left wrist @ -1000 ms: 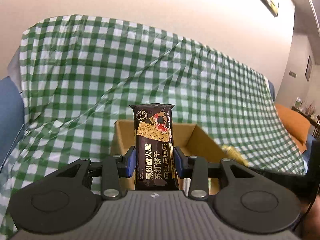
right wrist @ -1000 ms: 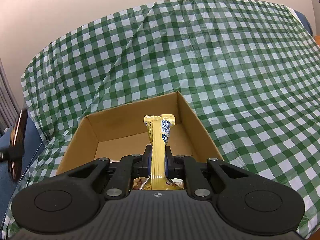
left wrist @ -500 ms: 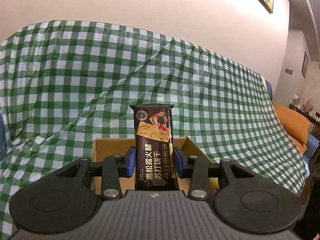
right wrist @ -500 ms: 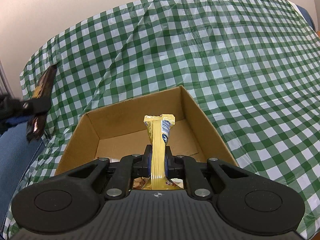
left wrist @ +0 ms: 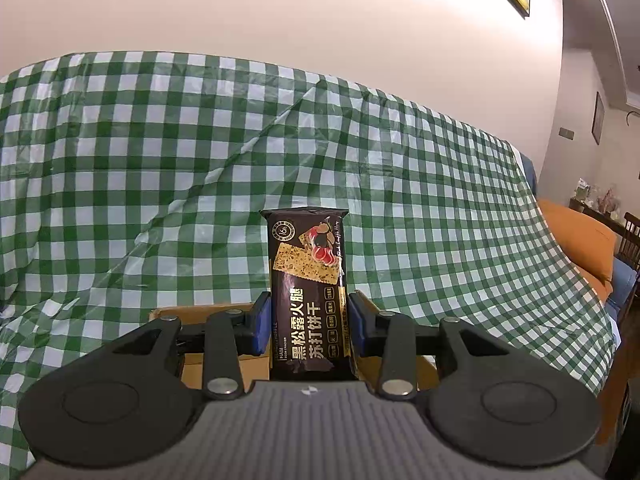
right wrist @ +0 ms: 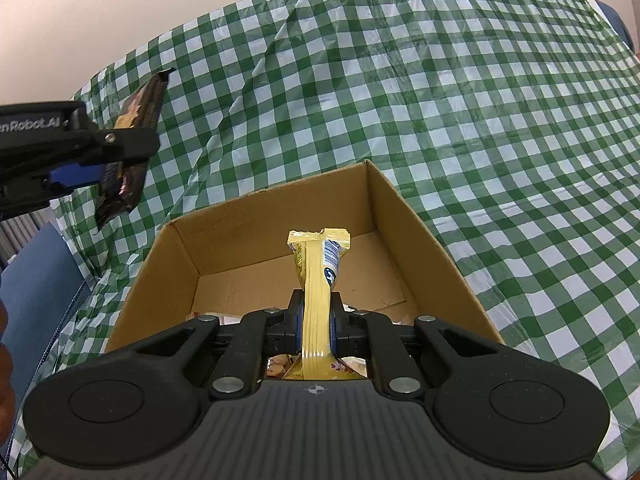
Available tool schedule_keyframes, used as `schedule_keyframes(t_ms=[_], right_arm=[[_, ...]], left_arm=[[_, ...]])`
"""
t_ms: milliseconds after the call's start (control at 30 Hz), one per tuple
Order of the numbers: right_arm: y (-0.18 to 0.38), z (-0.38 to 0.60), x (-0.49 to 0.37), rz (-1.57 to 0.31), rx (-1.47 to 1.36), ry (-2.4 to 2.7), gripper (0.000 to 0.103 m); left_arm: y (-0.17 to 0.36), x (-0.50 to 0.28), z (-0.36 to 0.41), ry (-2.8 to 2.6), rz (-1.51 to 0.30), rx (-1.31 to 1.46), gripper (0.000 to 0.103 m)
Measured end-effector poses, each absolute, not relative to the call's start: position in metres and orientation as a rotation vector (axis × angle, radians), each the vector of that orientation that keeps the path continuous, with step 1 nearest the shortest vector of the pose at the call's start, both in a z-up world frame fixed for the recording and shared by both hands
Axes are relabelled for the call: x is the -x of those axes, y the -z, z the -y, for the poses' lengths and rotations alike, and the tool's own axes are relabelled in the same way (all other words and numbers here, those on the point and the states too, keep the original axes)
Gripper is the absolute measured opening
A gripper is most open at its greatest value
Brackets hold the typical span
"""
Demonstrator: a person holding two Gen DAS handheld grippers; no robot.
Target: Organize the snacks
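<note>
Mid-task. Right claw (right wrist: 316, 330) clamped a yellow snack packet (right wrist: 318, 276) above the near end of the cardboard box (right wrist: 432, 240). Left claw (left wrist: 308, 330) gripped a dark cracker packet (left wrist: 308, 292), left of the box. Some snacks already lay inside; both packets remained undelivered.

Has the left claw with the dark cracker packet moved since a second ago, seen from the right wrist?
Yes. The left claw came rightward toward the cardboard box.
</note>
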State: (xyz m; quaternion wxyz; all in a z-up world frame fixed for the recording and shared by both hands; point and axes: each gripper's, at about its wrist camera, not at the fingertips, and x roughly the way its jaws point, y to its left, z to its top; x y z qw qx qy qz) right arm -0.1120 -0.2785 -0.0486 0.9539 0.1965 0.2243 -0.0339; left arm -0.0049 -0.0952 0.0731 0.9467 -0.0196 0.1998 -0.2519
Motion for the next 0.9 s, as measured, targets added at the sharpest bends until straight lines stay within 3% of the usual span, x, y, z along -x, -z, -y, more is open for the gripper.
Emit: schedule_keyframes(t_ms=[267,333,367,400,433,467,600,833,900], right_arm=[[0.049,0.28,0.109,-0.455,-0.397,0.062,0.012],[0.049,0.28,0.109,-0.455,-0.394,0.065,0.014],[0.049,0.28,0.108,-0.462,-0.392,0.071,0.02],[0.049,0.279,0.106,-0.474,-0.388,0.08,0.05],[0.049,0.278,0.105,-0.483,-0.382,0.105,0.069],[0.049,0.278,0.105,-0.482,-0.375,0.127,0.095],[0.046,0.281,0.108,-0.464,-0.384,0.146,0.096],[0.04,0.285,0.129,-0.438,-0.385,0.183,0.102],[0.036,0.286,0.144,-0.409,-0.383,0.18,0.102]], left_arm=[[-0.073,0.002,0.099,0.522,-0.411,0.03,0.043],[-0.073,-0.002,0.101,0.513,-0.442,0.021,0.058],[-0.072,-0.005,0.101,0.494,-0.472,0.018,0.071],[-0.071,-0.005,0.098,0.468,-0.484,0.024,0.073],[-0.071,-0.003,0.094,0.447,-0.49,0.032,0.073],[-0.07,0.0,0.088,0.436,-0.496,0.043,0.074],[-0.069,0.028,0.061,0.387,-0.482,0.045,0.083],[-0.056,0.109,0.019,0.325,-0.456,0.011,0.086],[-0.05,0.129,0.012,0.315,-0.48,0.032,0.093]])
